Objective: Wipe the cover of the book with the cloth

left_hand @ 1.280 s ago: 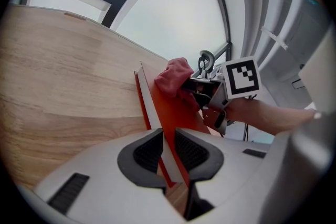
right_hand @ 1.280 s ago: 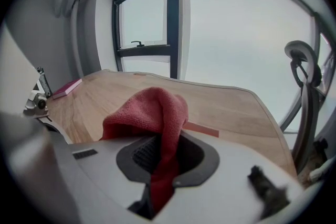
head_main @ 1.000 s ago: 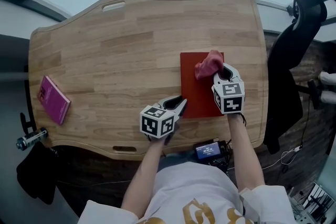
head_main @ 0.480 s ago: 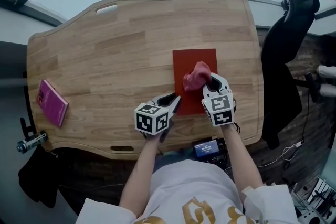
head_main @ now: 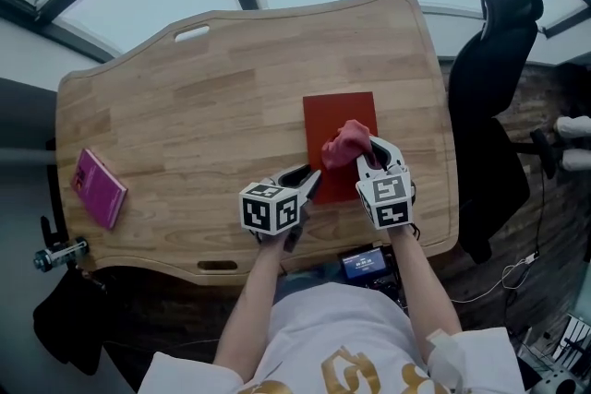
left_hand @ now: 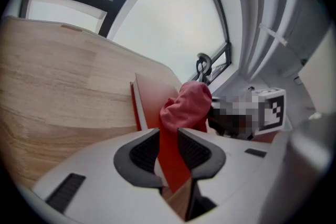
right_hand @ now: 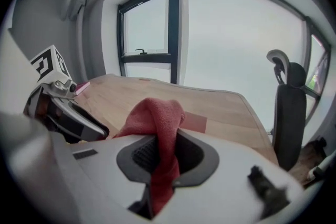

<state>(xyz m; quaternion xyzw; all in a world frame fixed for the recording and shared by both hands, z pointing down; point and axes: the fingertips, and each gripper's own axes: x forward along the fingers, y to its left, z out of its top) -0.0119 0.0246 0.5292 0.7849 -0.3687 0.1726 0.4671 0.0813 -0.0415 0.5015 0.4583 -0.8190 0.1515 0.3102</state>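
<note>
Head view: the cloth (head_main: 345, 145) has slid from the 1 o'clock corner of the book (head_main: 340, 113) to its 6 o'clock side, so one wipe looks done. The book lies at 4 o'clock on the table (head_main: 166, 97).

Left gripper view: the left gripper (left_hand: 168, 149) pinches the book.

Right gripper view: the right gripper (right_hand: 164, 152) squeezes the cloth.

No box or bowl shows.
</note>
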